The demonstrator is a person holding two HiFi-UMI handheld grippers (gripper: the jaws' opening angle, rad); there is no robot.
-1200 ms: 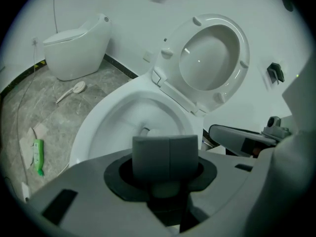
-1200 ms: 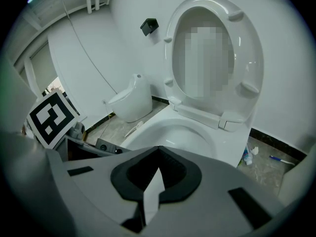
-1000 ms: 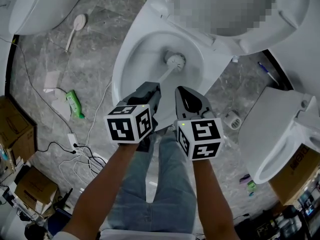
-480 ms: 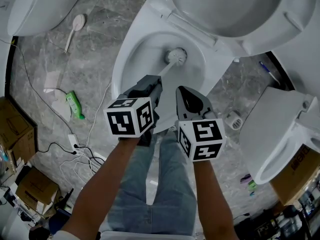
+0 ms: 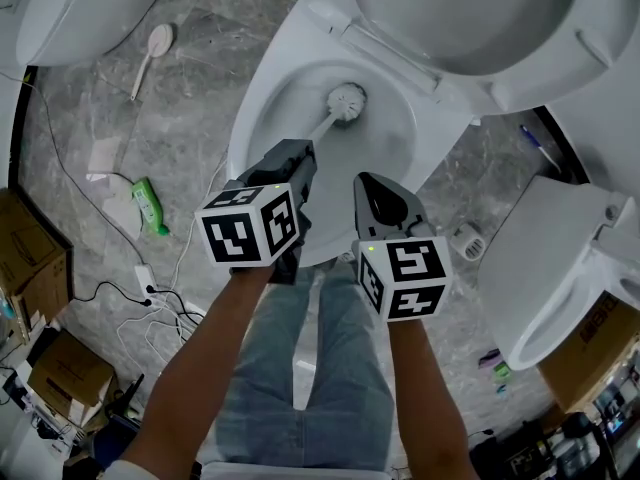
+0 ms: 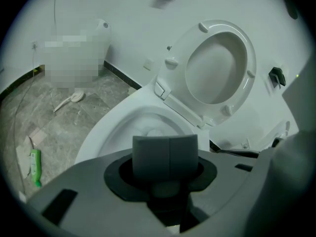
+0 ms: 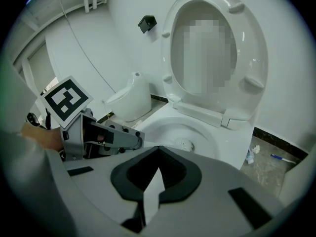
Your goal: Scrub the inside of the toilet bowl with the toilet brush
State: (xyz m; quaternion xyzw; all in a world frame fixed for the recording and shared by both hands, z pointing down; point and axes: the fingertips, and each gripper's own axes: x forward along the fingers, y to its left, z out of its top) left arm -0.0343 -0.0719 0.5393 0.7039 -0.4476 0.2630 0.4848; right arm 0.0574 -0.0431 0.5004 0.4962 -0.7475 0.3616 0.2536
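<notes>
1. The left gripper (image 5: 294, 151) is held over the near rim of the white ceramic toilet bowl (image 5: 248, 118). Its jaws are pressed together on the handle of the white toilet brush (image 5: 346, 98).
2. The toilet brush slants away from that gripper and down into the bowl. Its round bristle head lies against the inner wall towards the far side, near the hinge of the raised white seat (image 5: 520, 78).
3. In the left gripper view the two grey pads (image 6: 150, 154) meet at a straight seam with no gap between them.
4. The right gripper (image 5: 364, 181) is just beside the left one, apart from it, over the bowl's near edge. Its jaws are closed to a point and hold nothing.
5. The right gripper view shows the left gripper (image 7: 139, 140) pointing into the bowl towards the brush head (image 7: 186, 144).
6. On the grey marbled floor (image 5: 190, 58) to the left lie a green plastic bottle (image 5: 151, 209) and a white long-handled scoop (image 5: 150, 56), both well apart from the bowl.
7. A second white toilet (image 5: 545, 258) stands at the right.
</notes>
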